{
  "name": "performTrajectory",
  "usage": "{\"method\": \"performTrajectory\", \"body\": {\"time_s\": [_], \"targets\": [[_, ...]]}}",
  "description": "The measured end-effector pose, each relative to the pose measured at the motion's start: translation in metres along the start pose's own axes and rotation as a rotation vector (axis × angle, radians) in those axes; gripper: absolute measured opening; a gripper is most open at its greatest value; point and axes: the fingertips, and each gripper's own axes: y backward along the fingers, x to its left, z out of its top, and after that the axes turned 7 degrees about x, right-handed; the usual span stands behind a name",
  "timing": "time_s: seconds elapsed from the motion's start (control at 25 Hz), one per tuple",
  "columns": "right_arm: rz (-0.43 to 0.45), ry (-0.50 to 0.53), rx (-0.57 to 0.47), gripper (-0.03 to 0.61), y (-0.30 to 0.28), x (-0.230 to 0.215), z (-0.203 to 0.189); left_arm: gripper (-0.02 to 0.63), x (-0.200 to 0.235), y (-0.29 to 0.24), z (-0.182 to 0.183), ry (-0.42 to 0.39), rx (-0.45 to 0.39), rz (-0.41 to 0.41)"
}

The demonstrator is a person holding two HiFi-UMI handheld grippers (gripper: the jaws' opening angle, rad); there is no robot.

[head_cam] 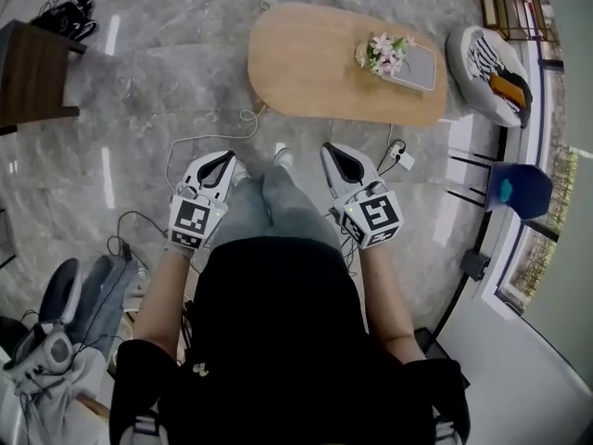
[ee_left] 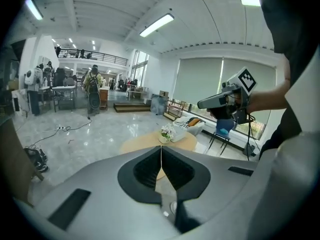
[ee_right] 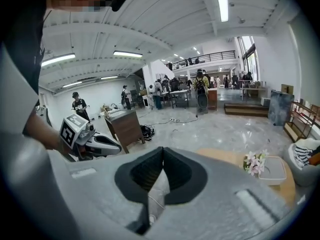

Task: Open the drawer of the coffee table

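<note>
The coffee table (head_cam: 315,72) is an oval of light wood on the marble floor, ahead of my knees. A bunch of flowers (head_cam: 384,52) and a white tray (head_cam: 417,67) sit on its right end. No drawer shows from here. My left gripper (head_cam: 225,158) and right gripper (head_cam: 335,153) hover over my legs, short of the table, both shut with nothing held. In the left gripper view the jaws (ee_left: 161,151) meet in a line, with the table (ee_left: 142,143) beyond. The right gripper (ee_right: 162,151) shows the same, with the table (ee_right: 225,159) at its right.
A dark wooden cabinet (head_cam: 32,72) stands at the far left. A striped cushioned seat (head_cam: 486,68) and a blue chair (head_cam: 519,191) stand on the right by the window. Cables (head_cam: 208,139) and a power strip (head_cam: 401,158) lie on the floor near the table. Another person (head_cam: 56,341) sits at lower left.
</note>
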Motion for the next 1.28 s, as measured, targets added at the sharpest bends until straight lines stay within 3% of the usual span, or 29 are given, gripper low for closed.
{"method": "performTrajectory", "body": {"time_s": [0.44, 0.96, 1.08, 1.28], "targets": [[-0.02, -0.039, 0.096, -0.003, -0.047, -0.051, -0.06, 0.012, 0.014, -0.11, -0.062, -0.004, 0.104, -0.078], [-0.014, -0.093, 0.142, -0.003, -0.094, -0.111, -0.133, 0.014, 0.021, -0.228, -0.16, -0.062, 0.23, -0.086], [-0.009, -0.104, 0.153, -0.003, -0.107, -0.12, -0.15, 0.084, 0.026, -0.252, -0.179, -0.054, 0.247, -0.083], [-0.009, -0.127, 0.164, -0.003, -0.126, -0.138, -0.178, 0.112, 0.036, -0.294, -0.214, -0.059, 0.283, -0.086]]}}
